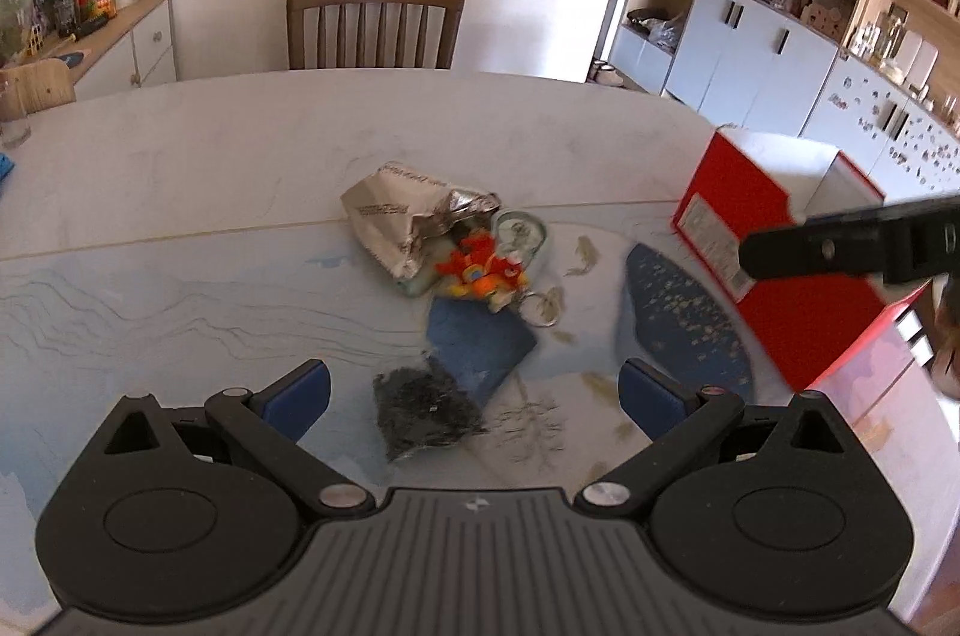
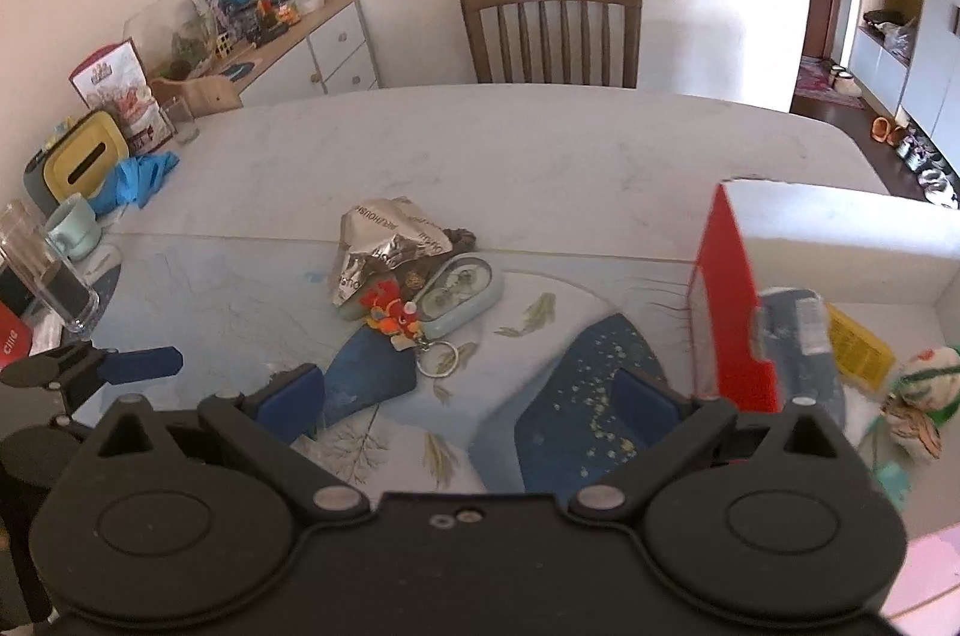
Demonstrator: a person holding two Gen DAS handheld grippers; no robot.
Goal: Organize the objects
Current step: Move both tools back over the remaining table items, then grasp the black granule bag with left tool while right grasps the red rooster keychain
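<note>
A small pile lies mid-table: a crumpled foil bag, an orange-red plush keychain with a metal ring, and a pale green oval case. A dark speckled pouch, blurred, lies nearer. My left gripper hovers open just above and around it, holding nothing. My right gripper is open and empty, left of the red box. The box holds a grey-blue item, a yellow packet and a fabric ball.
A wooden chair stands at the table's far side. A tall glass, a mug, a blue glove and a yellow box crowd the table's left edge. A sideboard and cabinets line the walls.
</note>
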